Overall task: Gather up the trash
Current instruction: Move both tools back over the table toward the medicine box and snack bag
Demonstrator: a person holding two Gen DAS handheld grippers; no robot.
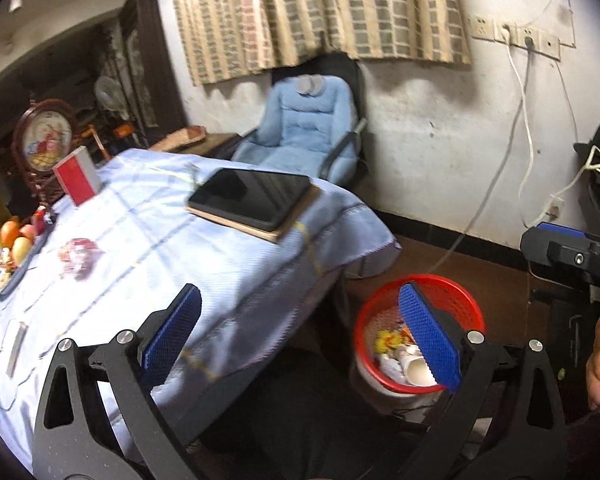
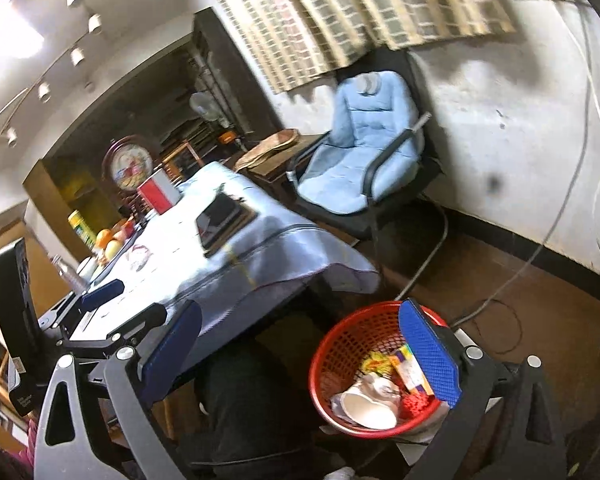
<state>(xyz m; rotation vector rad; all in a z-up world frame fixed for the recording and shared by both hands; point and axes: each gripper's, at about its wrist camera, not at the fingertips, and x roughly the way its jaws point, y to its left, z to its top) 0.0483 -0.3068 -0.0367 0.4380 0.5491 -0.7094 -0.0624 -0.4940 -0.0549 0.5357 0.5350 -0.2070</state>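
Both my left gripper [image 1: 300, 340] and right gripper [image 2: 304, 354] gape wide and empty above the red wastebasket [image 2: 332, 344] on the floor beside the table [image 1: 148, 248], where a crumpled wrapper [image 1: 78, 258] awaits collection.

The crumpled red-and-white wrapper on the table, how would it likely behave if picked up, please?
The wrapper looks thin and crinkled, so probably light and squashy. It may crush flat rather than resist. Lying loose on the tablecloth, it might slide if nudged.

Red basket [image 2: 340, 344] mouth unobstructed from above; draped table edge [image 2: 300, 268] crowds its left; chair [image 2: 364, 168] stands beyond.
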